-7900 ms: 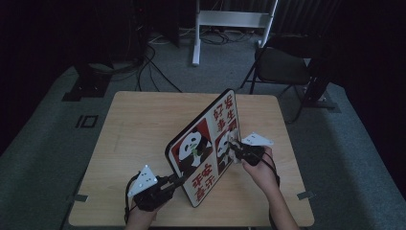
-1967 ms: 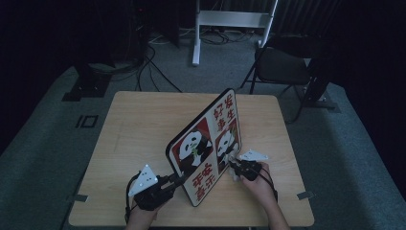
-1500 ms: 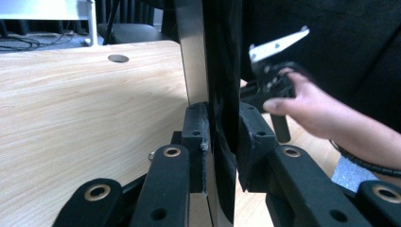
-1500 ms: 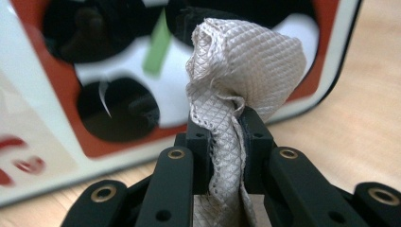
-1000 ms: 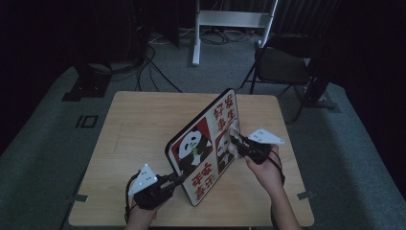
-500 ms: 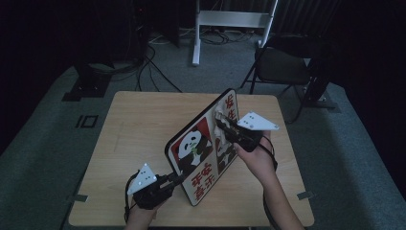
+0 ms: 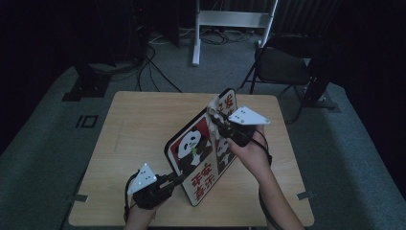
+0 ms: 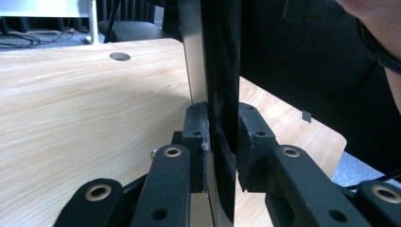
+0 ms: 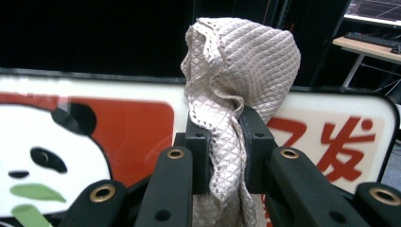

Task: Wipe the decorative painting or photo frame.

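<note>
A flat board printed with pandas and red characters (image 7: 191,143) stands on its edge, slanting across the wooden table (image 7: 134,124). My left gripper (image 7: 174,178) is shut on its lower near edge; in the left gripper view the pads clamp the thin dark board (image 8: 220,71) from both sides, with the gripper (image 8: 220,137) low on it. My right gripper (image 7: 214,120) is shut on a beige quilted cloth (image 7: 214,111) and holds it against the upper part of the printed face. In the right gripper view the cloth (image 9: 241,61) bunches up above the gripper (image 9: 226,142), in front of the board (image 9: 340,142).
Behind the table's far right corner stands a dark folding chair (image 7: 282,64). A white stand (image 7: 230,19) and loose cables lie on the floor beyond. The tabletop has a round cable hole (image 8: 119,56).
My right gripper has moved up and toward the far end along the board's face with the cloth in it. The left gripper and the board have stayed where they were.
</note>
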`<control>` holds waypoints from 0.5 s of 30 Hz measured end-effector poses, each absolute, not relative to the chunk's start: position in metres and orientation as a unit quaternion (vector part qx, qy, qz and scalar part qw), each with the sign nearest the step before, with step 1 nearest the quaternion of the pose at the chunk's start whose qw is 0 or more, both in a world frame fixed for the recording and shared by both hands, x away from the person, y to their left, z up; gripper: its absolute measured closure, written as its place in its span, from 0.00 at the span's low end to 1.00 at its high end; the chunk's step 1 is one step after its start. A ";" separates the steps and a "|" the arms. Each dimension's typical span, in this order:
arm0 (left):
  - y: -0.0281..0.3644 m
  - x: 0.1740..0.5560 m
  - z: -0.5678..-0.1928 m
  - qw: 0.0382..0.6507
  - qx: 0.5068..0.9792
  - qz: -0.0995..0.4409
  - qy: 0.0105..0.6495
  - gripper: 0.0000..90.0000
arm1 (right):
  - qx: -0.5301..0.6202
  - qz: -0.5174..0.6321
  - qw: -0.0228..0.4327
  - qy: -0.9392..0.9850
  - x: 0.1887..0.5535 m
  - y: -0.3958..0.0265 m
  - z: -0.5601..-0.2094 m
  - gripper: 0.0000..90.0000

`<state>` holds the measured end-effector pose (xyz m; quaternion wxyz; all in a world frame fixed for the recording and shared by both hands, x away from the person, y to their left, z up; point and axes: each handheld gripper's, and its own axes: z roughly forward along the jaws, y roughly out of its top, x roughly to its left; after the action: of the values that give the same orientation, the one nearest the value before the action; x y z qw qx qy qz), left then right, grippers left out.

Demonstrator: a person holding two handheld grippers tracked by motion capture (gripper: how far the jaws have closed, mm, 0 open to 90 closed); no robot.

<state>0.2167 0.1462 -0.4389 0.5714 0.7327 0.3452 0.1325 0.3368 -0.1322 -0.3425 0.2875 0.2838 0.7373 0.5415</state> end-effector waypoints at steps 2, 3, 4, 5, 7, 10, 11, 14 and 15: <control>0.146 0.217 -0.439 0.572 0.733 0.133 0.343 0.86 | 0.285 0.537 0.286 0.741 0.336 -0.133 -0.347 0.86; 0.147 0.217 -0.439 0.573 0.733 0.132 0.342 0.85 | 0.285 0.536 0.287 0.741 0.336 -0.134 -0.349 0.86; 0.147 0.217 -0.440 0.573 0.732 0.132 0.343 0.85 | 0.287 0.535 0.285 0.742 0.336 -0.135 -0.352 0.86; 0.147 0.217 -0.439 0.573 0.733 0.132 0.343 0.85 | 0.287 0.534 0.285 0.743 0.336 -0.135 -0.353 0.86; 0.146 0.217 -0.439 0.573 0.733 0.133 0.342 0.85 | 0.289 0.532 0.285 0.743 0.336 -0.136 -0.357 0.86; 0.146 0.217 -0.440 0.574 0.732 0.132 0.344 0.85 | 0.293 0.527 0.283 0.746 0.336 -0.138 -0.365 0.86; 0.146 0.217 -0.439 0.573 0.733 0.133 0.343 0.85 | 0.294 0.527 0.281 0.746 0.336 -0.139 -0.367 0.86; 0.146 0.217 -0.439 0.573 0.732 0.134 0.343 0.85 | 0.301 0.525 0.277 0.747 0.336 -0.142 -0.375 0.86; 0.146 0.217 -0.439 0.573 0.732 0.134 0.343 0.85 | 0.302 0.523 0.276 0.748 0.336 -0.143 -0.378 0.86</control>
<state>0.2167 0.1457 -0.4394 0.5725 0.7324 0.3435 0.1338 0.3357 -0.1430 -0.3779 0.2765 0.3018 0.7477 0.5229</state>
